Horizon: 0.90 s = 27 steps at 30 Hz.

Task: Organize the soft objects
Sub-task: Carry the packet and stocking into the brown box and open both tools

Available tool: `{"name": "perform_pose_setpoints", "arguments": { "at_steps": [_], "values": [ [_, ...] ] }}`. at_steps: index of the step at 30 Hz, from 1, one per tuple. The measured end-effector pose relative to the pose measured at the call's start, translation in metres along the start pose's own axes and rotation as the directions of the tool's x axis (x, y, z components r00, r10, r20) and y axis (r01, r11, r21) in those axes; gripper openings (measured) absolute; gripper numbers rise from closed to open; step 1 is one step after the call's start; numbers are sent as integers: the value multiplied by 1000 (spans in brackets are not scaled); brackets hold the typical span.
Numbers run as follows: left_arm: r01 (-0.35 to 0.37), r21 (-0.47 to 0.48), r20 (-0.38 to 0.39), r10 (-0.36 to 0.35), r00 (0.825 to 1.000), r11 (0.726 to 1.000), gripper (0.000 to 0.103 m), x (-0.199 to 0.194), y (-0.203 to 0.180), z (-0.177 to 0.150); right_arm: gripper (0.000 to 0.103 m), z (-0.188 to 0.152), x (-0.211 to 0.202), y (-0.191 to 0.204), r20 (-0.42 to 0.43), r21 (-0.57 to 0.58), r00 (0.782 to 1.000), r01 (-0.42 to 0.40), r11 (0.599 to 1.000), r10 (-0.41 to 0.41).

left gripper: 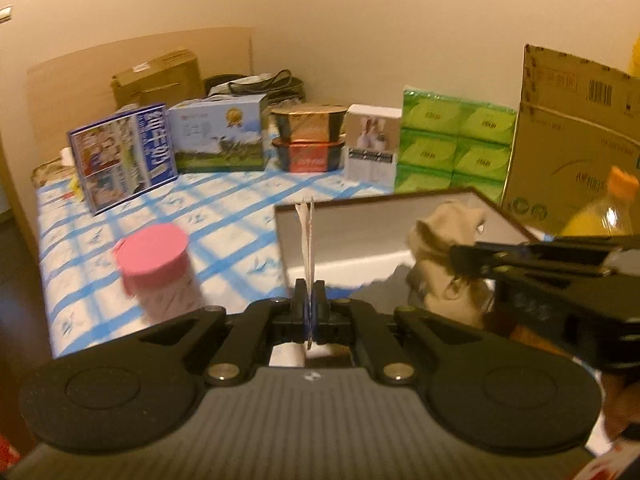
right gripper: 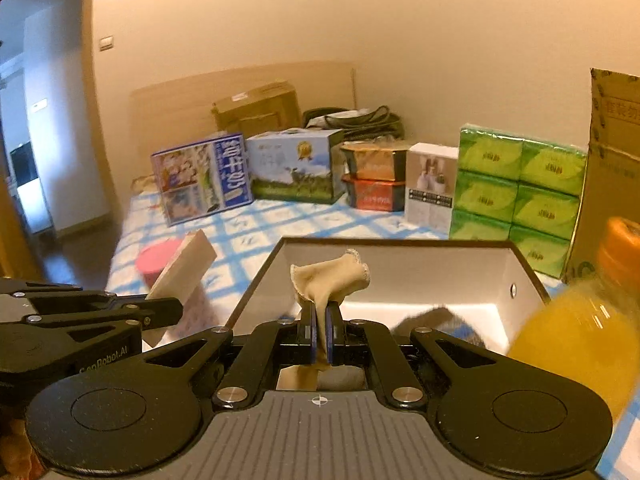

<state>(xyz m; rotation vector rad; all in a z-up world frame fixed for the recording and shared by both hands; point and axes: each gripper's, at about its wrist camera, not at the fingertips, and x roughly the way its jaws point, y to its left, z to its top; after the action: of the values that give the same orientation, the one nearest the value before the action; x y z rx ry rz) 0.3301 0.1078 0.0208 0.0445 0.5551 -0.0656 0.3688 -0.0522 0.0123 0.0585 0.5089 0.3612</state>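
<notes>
Left wrist view: left gripper [left gripper: 309, 304] low and centre, jaws pressed together on a thin flat card [left gripper: 305, 236] seen edge-on, standing upright out of the pinch. Just beyond it, an open white box [left gripper: 320, 270] with a dark rim, on a blue-checked bed sheet [left gripper: 224, 200]. Inside the box, toward its right, a beige sock [left gripper: 436, 240] pinched by the right gripper [left gripper: 460, 258], reaching in from the right edge. To the left, a pink-lidded jar [left gripper: 154, 252], blurred. Far across the bed, a row of cartons and green tissue packs [left gripper: 456, 148]; at far right a cardboard carton [left gripper: 576, 148] and an orange-capped juice bottle [left gripper: 600, 208].

Right wrist view: right gripper [right gripper: 320, 332] centred, jaws closed on the beige sock [right gripper: 332, 276], cuff flaring above the pinch, the rest trailing below. Sock held over the near part of the white box [right gripper: 400, 276], apparently not yet lying on its floor. Something dark and blurred [right gripper: 436, 320] low in the box, too smeared to name. Left gripper [right gripper: 160, 312] at the left, card [right gripper: 184, 276] tilted in its grip, pink-lidded jar [right gripper: 160, 256] behind it. Juice bottle [right gripper: 584, 332] close on the right.

Step in hand, by the look of it: putting the sock into the box. Next move likely calls for lowering the sock further, then spreading the right jaws, clear of the box rim and the bottle.
</notes>
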Motion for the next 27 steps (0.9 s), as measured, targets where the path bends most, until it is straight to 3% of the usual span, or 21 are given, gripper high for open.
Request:
{"name": "perform_pose_setpoints", "arguments": {
  "at_steps": [7, 17, 19, 21, 23, 25, 27],
  "values": [
    [75, -27, -33, -76, 997, 997, 1, 58, 9, 36, 4, 19, 60, -15, -29, 31, 998, 58, 998, -57],
    [141, -57, -115, -147, 982, 988, 1, 147, 16, 56, 5, 21, 126, -43, -92, 136, 991, 105, 985, -93],
    [153, -74, -127, -161, 979, 986, 3, 163, 16, 58, 5, 22, 135, -49, -99, 157, 991, 104, 982, -89],
    [181, -88, -142, -192, 971, 980, 10, 175, 15, 59, 5, 22, 144, -55, -113, 190, 990, 103, 976, -83],
    [191, -103, -156, -206, 966, 976, 20, 187, 14, 59, 18, 22, 150, -58, -139, 193, 985, 127, 973, -101],
    [189, -97, -162, -203, 966, 977, 21, 193, 13, 57, 32, 21, 152, -60, -149, 187, 981, 153, 971, -126],
    [172, -81, -162, -183, 970, 982, 21, 194, 11, 55, 38, 17, 150, -62, -153, 188, 980, 153, 970, -125]
  ]
}}
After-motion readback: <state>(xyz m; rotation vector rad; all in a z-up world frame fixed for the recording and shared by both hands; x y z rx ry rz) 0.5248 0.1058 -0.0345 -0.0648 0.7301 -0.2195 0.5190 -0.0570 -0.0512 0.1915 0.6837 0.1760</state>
